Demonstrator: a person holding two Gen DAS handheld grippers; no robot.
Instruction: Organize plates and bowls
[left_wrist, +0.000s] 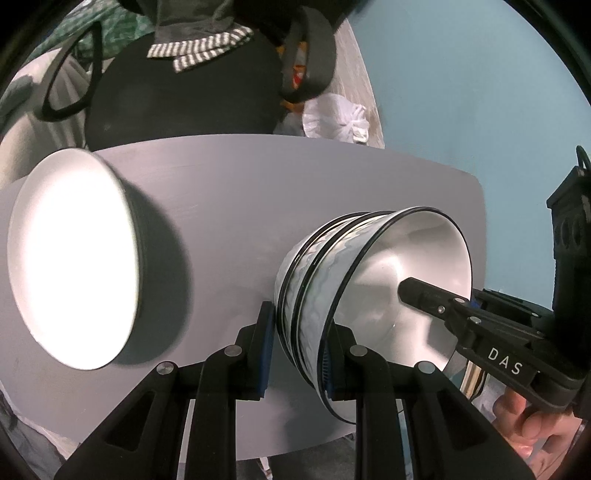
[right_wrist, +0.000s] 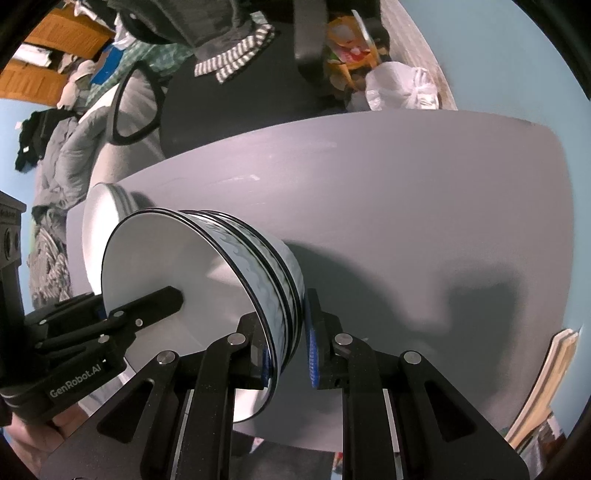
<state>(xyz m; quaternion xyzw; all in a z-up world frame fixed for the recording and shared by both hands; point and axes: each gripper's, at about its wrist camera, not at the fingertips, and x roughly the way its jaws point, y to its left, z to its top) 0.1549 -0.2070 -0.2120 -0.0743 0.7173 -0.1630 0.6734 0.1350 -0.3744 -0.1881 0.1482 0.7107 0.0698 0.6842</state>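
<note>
A stack of nested white bowls (left_wrist: 373, 280) with black rims and grey wave bands stands on the grey table (left_wrist: 221, 192). My left gripper (left_wrist: 299, 350) is shut on the stack's rim, one finger inside, one outside. My right gripper (right_wrist: 286, 350) is shut on the opposite rim of the same stack (right_wrist: 207, 280); it also shows in the left wrist view (left_wrist: 436, 302). A stack of white plates (left_wrist: 74, 273) sits to the left; in the right wrist view the plates (right_wrist: 107, 206) lie behind the bowls.
A black office chair (right_wrist: 229, 92) with a striped cloth stands behind the table. A white plastic bag (right_wrist: 402, 90) lies on the floor beyond the far edge. The grey table surface (right_wrist: 424, 206) stretches to the right of the bowls.
</note>
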